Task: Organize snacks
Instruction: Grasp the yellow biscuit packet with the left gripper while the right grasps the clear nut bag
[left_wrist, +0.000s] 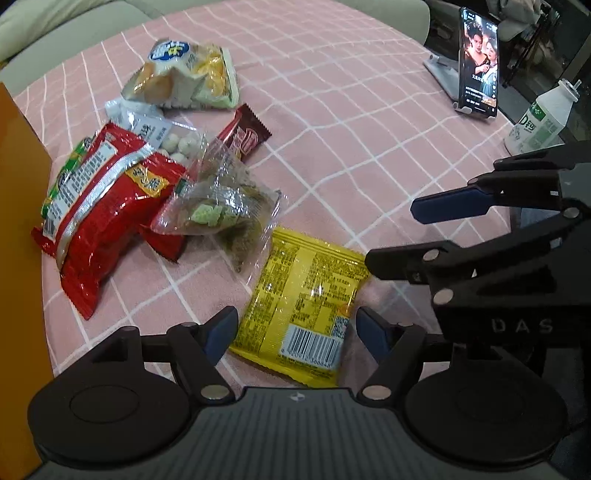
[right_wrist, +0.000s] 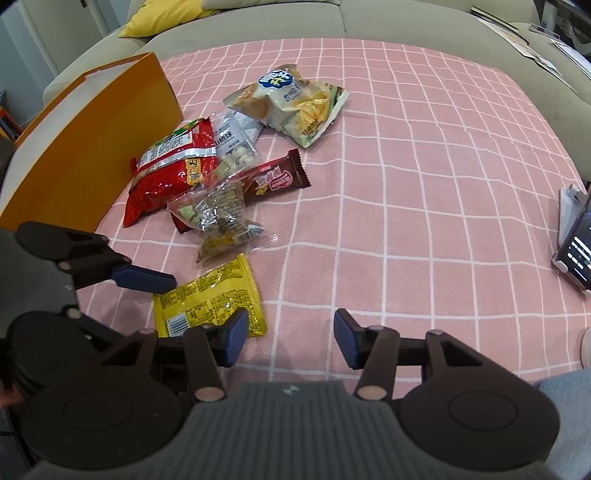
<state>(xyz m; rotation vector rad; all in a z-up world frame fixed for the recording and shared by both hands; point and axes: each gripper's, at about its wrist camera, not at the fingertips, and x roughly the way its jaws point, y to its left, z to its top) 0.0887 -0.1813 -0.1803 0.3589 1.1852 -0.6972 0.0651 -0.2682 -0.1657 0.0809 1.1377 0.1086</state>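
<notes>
Left wrist view: I read the left hand-held gripper (left_wrist: 295, 334) with its jaws wide apart, pointing steeply down at the desk (left_wrist: 369, 147), which is covered in a pink checked cloth. The yellow snack packet (left_wrist: 303, 306) lies flat on the cloth directly between the two blue pads. Whether either pad touches the packet I cannot tell; nothing is clamped. Far and left of the packet sits the snack pile: a clear bag of green pieces (left_wrist: 221, 218), a red bag (left_wrist: 99, 218), a brown bar wrapper (left_wrist: 243, 136), a clear bag of white balls (left_wrist: 173, 140) and a pale chip bag (left_wrist: 184, 77) farthest away. An orange box (left_wrist: 18, 221) stands at the left edge. At the far right I see a phone on a stand (left_wrist: 478, 62) and a white bottle (left_wrist: 539, 118). The right hand-held gripper (left_wrist: 406, 236) enters from the right, near the packet's right edge.

Right wrist view: I read the right hand-held gripper (right_wrist: 291, 338) with its jaws partly apart and empty, over bare cloth. The yellow snack packet (right_wrist: 210, 299) lies just left of its left pad, which overlaps the packet's near right corner in this view. The left hand-held gripper (right_wrist: 162, 295) enters from the left, one blue pad at the packet's far left edge. The pile lies farther off, beside the orange box (right_wrist: 92, 147).
</notes>
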